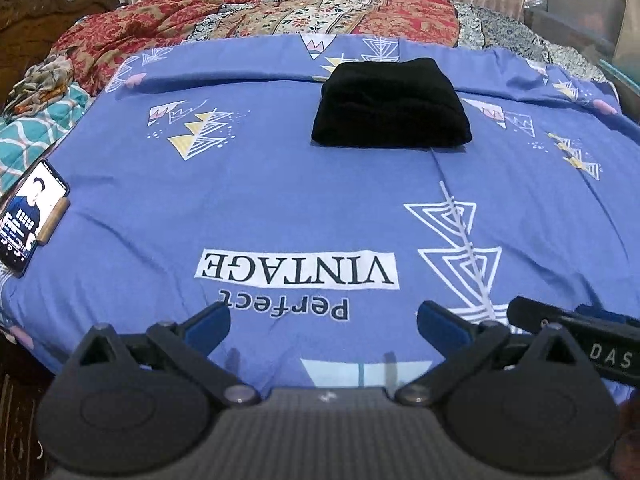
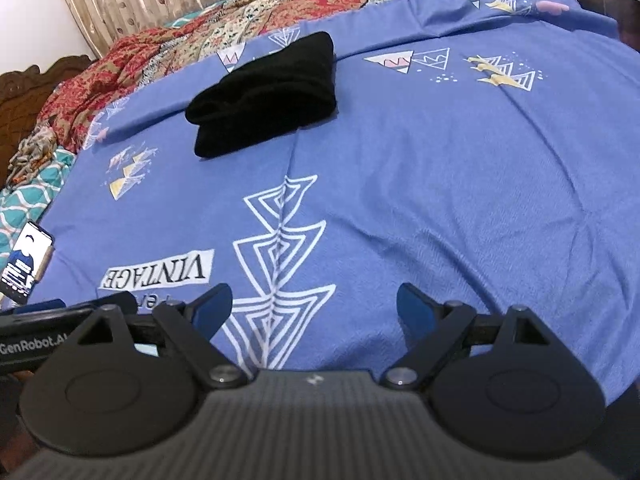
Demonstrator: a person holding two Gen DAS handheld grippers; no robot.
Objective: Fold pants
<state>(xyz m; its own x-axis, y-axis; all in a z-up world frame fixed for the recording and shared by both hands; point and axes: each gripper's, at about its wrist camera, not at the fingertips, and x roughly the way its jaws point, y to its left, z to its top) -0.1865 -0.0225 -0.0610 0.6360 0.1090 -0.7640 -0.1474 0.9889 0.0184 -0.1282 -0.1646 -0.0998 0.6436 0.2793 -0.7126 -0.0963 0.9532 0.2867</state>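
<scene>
The black pants (image 1: pixel 390 106) lie folded into a thick, compact bundle on the blue printed bedsheet (image 1: pixel 280 184), far from both grippers. In the right wrist view the same pants (image 2: pixel 266 94) sit at the upper left on the bedsheet (image 2: pixel 460 184). My left gripper (image 1: pixel 323 320) hovers over the sheet's near edge, open, with only the printed sheet between its blue pads. My right gripper (image 2: pixel 315 304) is also open and holds nothing. The right gripper's body (image 1: pixel 576 332) shows at the right of the left wrist view; the left gripper's body (image 2: pixel 48 332) shows at the left of the right wrist view.
A phone (image 1: pixel 30 218) with a lit screen lies at the sheet's left edge, also seen as the phone (image 2: pixel 26 266). Red and patterned blankets (image 1: pixel 248 16) are heaped behind the sheet. A teal quilt (image 1: pixel 32 136) lies left, plastic bins (image 1: pixel 580 4) stand back right.
</scene>
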